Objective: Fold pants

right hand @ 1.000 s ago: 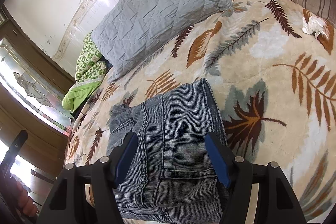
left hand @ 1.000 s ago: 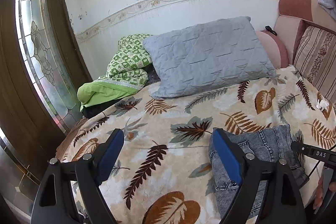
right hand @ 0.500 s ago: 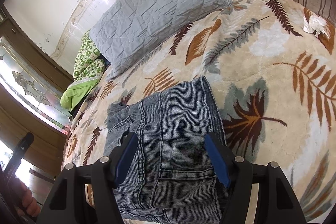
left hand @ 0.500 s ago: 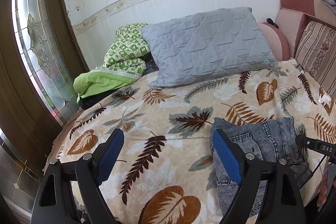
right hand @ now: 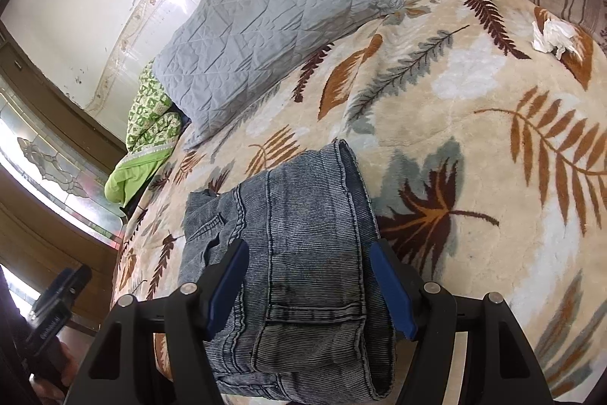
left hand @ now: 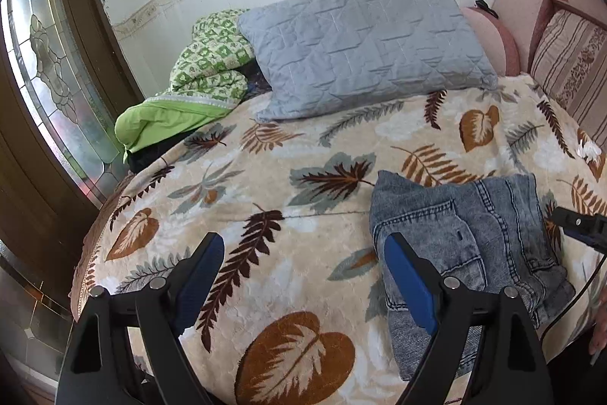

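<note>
The pants (left hand: 466,234) are grey-blue jeans folded into a compact stack, lying near the front edge of the bed on a leaf-print blanket (left hand: 265,177). My left gripper (left hand: 303,241) hovers open over bare blanket, its right finger beside the stack's left edge. In the right wrist view the jeans (right hand: 299,234) fill the lower middle. My right gripper (right hand: 309,247) stands open above them, a blue-padded finger over each side of the stack, with no cloth pinched. The right gripper's tip (left hand: 580,228) shows at the right edge of the left wrist view.
A grey quilted pillow (left hand: 364,44) and a green patterned quilt (left hand: 197,78) lie at the head of the bed. Striped cushions (left hand: 569,63) line the right side. A crumpled white tissue (right hand: 550,35) sits on the blanket. A glass-panelled door (left hand: 45,82) stands left.
The left gripper has sunk and tipped downward, so more blanket and more of the jeans show beneath it. The right gripper has stayed in place over the jeans.
</note>
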The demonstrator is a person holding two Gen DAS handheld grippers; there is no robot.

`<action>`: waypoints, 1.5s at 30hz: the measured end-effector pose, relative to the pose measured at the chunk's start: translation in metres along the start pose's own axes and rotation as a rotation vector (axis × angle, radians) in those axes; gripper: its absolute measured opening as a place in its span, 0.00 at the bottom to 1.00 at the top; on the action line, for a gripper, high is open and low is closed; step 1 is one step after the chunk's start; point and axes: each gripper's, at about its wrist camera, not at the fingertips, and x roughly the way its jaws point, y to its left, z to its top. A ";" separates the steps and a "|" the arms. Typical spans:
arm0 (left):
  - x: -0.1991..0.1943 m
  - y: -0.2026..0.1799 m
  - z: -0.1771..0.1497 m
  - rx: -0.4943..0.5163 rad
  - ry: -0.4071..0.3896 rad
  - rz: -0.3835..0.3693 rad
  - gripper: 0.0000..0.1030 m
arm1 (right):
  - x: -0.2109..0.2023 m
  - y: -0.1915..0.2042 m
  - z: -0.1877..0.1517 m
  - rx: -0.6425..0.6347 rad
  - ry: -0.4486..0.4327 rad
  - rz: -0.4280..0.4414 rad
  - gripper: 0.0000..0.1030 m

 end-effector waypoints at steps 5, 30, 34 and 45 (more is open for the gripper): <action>0.021 -0.004 -0.010 0.005 0.076 -0.024 0.84 | 0.000 -0.002 0.001 0.005 0.006 0.000 0.68; 0.106 -0.018 -0.034 -0.090 0.294 -0.706 0.84 | 0.037 -0.050 -0.005 0.163 0.225 0.038 0.71; 0.116 -0.025 -0.034 -0.083 0.300 -0.802 0.84 | 0.042 -0.041 -0.006 0.136 0.237 0.065 0.73; 0.141 -0.029 -0.047 -0.098 0.317 -0.952 0.84 | 0.047 0.029 -0.022 -0.250 0.173 -0.156 0.79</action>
